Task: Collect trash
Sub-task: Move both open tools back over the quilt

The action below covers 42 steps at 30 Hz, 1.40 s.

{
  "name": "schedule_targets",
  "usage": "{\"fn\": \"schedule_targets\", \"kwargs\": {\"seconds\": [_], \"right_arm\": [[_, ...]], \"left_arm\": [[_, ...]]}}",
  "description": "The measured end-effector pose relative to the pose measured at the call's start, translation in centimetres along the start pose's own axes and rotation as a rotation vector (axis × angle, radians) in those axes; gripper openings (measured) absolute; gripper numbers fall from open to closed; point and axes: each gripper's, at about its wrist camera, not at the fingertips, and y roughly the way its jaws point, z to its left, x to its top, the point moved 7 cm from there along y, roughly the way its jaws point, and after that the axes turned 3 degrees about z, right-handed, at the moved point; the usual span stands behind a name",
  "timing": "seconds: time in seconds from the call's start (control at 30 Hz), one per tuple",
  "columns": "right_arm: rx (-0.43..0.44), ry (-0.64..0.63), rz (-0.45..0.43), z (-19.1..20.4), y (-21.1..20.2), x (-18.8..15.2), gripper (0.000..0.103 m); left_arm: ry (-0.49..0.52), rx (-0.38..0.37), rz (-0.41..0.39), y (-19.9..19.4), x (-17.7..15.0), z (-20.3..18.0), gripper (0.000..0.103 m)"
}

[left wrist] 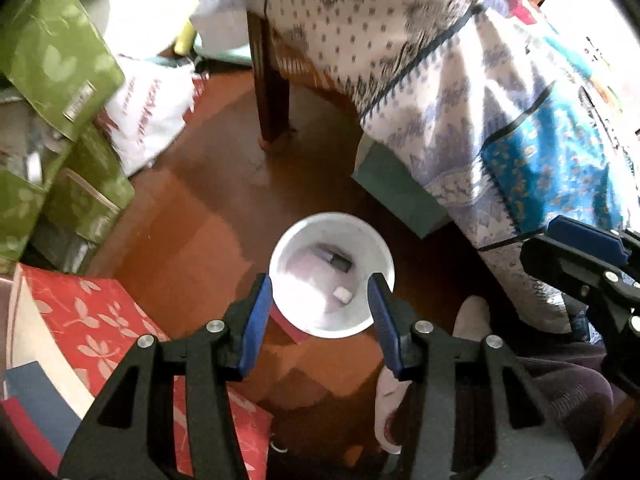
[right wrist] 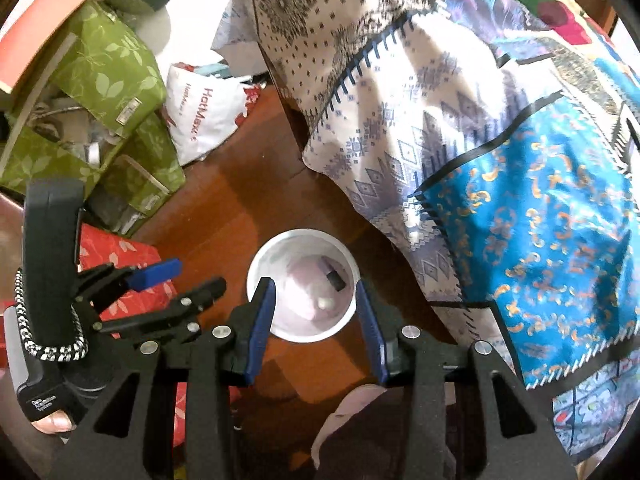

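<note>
White bin (left wrist: 280, 280) stands on open floor (left wrist: 208, 216) beside draped cloth (left wrist: 460, 128).

Below me a glossy reddish-brown wooden floor (left wrist: 192, 216) is catching patchy daylight. A dark wooden table leg (left wrist: 272, 92) is standing on it, and a white, blue-patterned cloth (right wrist: 400, 128) is draping down beside it.
</note>
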Motion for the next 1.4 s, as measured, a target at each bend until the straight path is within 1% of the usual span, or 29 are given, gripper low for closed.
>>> {"fn": "schedule_targets", "kwargs": {"seconds": [0.13,0.27,0.33,0.37,0.5,0.7,0.8,0.9,0.97,1.03,1.1,1.13,1.17,1.2,1.23,1.27,1.3,1.33,1.4], "right_arm": [[0.006,0.001,-0.068,0.4,-2.8,-0.2,0.038],[0.011,0.014,-0.159,0.5,-6.2,-0.6,0.038],[0.005,0.025,-0.225,0.2,-8.6,-0.8,0.038],[0.002,0.03,-0.26,0.1,-9.8,-0.8,0.038],[-0.023,0.042,-0.397,-0.6,-14.6,-1.3,0.038],[-0.079,0.028,-0.603,-1.5,-22.4,-3.2,0.038],[-0.103,0.034,-0.708,-2.2,-26.1,-4.7,0.038],[-0.151,0.056,-0.81,-3.4,-29.4,-6.2,0.038],[-0.184,0.069,-0.862,-4.3,-31.4,-7.0,0.038],[-0.208,0.091,-0.889,-5.6,-32.7,-7.7,0.038],[-0.221,0.109,-0.902,-6.6,-33.8,-8.3,0.038],[-0.229,0.117,-0.906,-7.3,-34.3,-8.7,0.038],[-0.241,0.127,-0.91,-7.9,-34.7,-8.9,0.038],[-0.259,0.139,-0.913,-8.7,-35.1,-9.3,0.038],[-0.274,0.148,-0.914,-9.4,-35.4,-9.6,0.038],[-0.286,0.155,-0.909,-10.3,-35.6,-9.9,0.039],[-0.304,0.166,-0.904,-11.3,-35.8,-10.3,0.051],[-0.328,0.178,-0.905,-12.0,-36.0,-10.8,0.071],[-0.389,0.209,-0.933,-13.8,-36.6,-11.6,0.087]], "left_arm": [[-0.002,-0.011,-0.074,-3.6,-0.1,-0.1,0.049],[0.0,-0.028,-0.175,-8.3,-0.1,-0.8,0.049],[0.008,-0.044,-0.244,-11.3,-0.2,-1.6,0.049],[0.012,-0.047,-0.265,-12.2,-0.2,-1.9,0.049],[0.045,-0.057,-0.395,-17.9,-0.3,-3.8,0.049],[0.096,-0.088,-0.55,-24.5,-0.4,-7.4,0.049],[0.132,-0.117,-0.599,-27.0,-0.5,-9.5,0.049],[0.167,-0.153,-0.633,-28.7,-0.7,-11.9,0.049],[0.187,-0.178,-0.658,-29.9,-0.9,-13.5,0.049],[0.225,-0.188,-0.684,-31.0,-1.0,-15.5,0.049],[0.258,-0.196,-0.699,-31.7,-1.0,-17.4,0.059],[0.272,-0.2,-0.708,-32.0,-1.0,-18.3,0.061],[0.284,-0.203,-0.717,-32.2,-0.9,-19.1,0.066],[0.293,-0.205,-0.721,-32.3,-0.9,-19.9,0.074],[0.304,-0.211,-0.72,-32.3,-0.8,-20.9,0.079],[0.313,-0.222,-0.717,-32.3,-0.6,-21.7,0.087],[0.32,-0.234,-0.718,-32.3,-0.5,-22.5,0.09],[0.327,-0.237,-0.721,-32.3,-0.5,-22.9,0.09],[0.358,-0.235,-0.722,-31.8,-0.1,-24.9,0.091]]}}
